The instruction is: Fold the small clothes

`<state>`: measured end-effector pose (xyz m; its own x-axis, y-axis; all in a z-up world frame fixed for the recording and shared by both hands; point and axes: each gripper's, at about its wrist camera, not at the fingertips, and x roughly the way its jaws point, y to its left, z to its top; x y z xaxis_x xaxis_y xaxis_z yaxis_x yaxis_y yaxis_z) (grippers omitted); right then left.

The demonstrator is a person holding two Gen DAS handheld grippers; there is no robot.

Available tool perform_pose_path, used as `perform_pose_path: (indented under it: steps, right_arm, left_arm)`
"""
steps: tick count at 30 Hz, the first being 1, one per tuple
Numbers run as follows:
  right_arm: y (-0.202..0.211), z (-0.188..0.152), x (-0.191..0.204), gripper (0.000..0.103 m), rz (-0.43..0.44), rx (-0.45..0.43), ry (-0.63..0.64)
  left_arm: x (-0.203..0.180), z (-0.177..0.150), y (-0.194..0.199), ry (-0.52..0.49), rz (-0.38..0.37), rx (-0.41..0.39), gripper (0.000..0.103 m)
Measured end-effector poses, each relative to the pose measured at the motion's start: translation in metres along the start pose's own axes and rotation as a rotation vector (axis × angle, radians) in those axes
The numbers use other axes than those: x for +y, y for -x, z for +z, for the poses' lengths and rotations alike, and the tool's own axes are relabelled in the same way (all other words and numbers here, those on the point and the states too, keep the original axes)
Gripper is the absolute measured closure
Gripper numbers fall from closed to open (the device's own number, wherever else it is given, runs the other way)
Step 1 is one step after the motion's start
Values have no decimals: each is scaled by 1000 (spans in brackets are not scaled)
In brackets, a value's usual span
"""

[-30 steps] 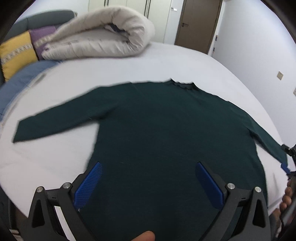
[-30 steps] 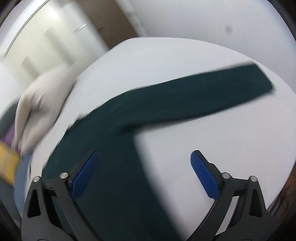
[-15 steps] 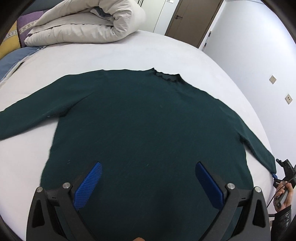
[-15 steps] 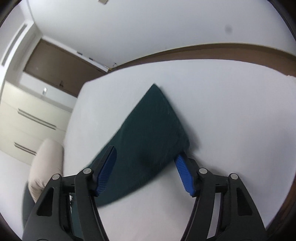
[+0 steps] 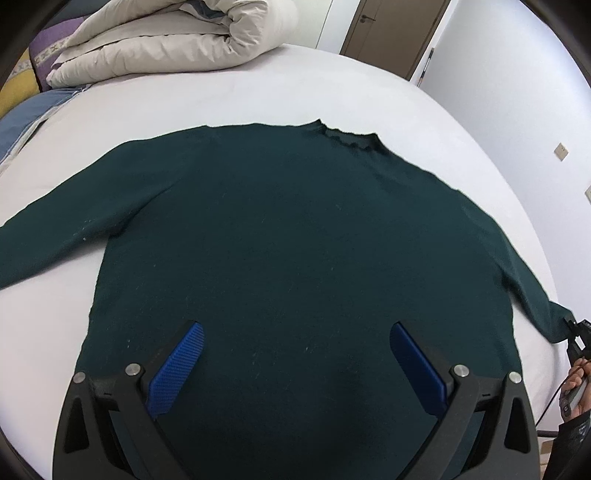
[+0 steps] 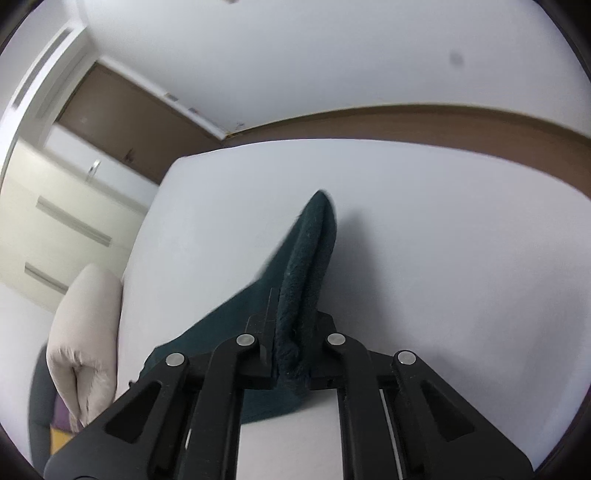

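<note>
A dark green long-sleeved sweater [image 5: 295, 251] lies flat on the white bed [image 5: 332, 85], collar [image 5: 347, 136] away from me, both sleeves spread out. My left gripper [image 5: 295, 354] is open and empty, hovering over the sweater's lower body. My right gripper [image 6: 293, 332] is shut on the cuff of the right sleeve [image 6: 310, 258], which stands up pinched between the jaws. It also shows in the left wrist view [image 5: 574, 334] at the far right, at the sleeve's end [image 5: 550, 317].
A rolled cream duvet [image 5: 177, 40] lies at the head of the bed, with yellow and purple pillows [image 5: 22, 74] to its left. A brown door [image 5: 391, 33] and a white wall stand beyond. The bed's right edge [image 6: 480, 162] is near the sleeve.
My right gripper has moved to the sleeve's cuff and closed on it. My left gripper has come closer over the sweater's lower body and stayed open.
</note>
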<state>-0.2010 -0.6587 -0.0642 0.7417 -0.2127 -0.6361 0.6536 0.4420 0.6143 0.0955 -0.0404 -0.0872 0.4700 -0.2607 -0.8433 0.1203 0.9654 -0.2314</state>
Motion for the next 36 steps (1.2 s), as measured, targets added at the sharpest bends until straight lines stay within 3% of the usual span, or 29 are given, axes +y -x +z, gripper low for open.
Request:
perform_pose_path:
  steps: [6, 12, 14, 16, 17, 20, 22, 23, 26, 27, 28, 31, 34, 36]
  right_arm:
    - [-6, -34, 131, 96, 147, 75, 232]
    - [-49, -139, 280, 96, 310, 269, 442]
    - [-58, -209, 301, 92, 331, 329, 486]
    - [-85, -247, 314, 90, 325, 412, 505]
    - [-108, -263, 309, 83, 320, 440, 502]
    - [-123, -305, 313, 53, 296, 474, 501]
    - [-113, -321, 283, 51, 300, 458, 520]
    - [-122, -328, 288, 51, 301, 455, 521]
    - [-111, -303, 257, 51, 308, 423, 489]
    - [-100, -295, 247, 51, 306, 409, 476]
    - [-77, -263, 227, 51, 310, 398, 464]
    - [-50, -219, 215, 50, 307, 364, 449]
    - [-39, -195, 202, 50, 267, 319, 453]
    - [-35, -179, 190, 50, 252, 306, 440]
  left_arm:
    - [10, 8, 2, 52, -116, -11, 9]
    - [28, 16, -1, 152, -216, -19, 10]
    - [36, 18, -2, 181, -254, -19, 10]
    - [45, 21, -5, 215, -293, -21, 10]
    - [47, 22, -5, 222, -306, -19, 10]
    - [50, 26, -10, 233, -332, -12, 10]
    - [44, 31, -18, 225, -352, -2, 10]
    - [40, 33, -21, 220, -357, 2, 10]
    - [20, 41, -37, 202, -382, 26, 11]
    - [8, 45, -46, 194, -393, 40, 15]
    - [0, 46, -50, 185, -397, 49, 18]
    - [-32, 56, -71, 134, -399, 88, 29]
    - [-57, 63, -94, 84, -366, 126, 39]
    - [-65, 65, -105, 65, -341, 134, 56]
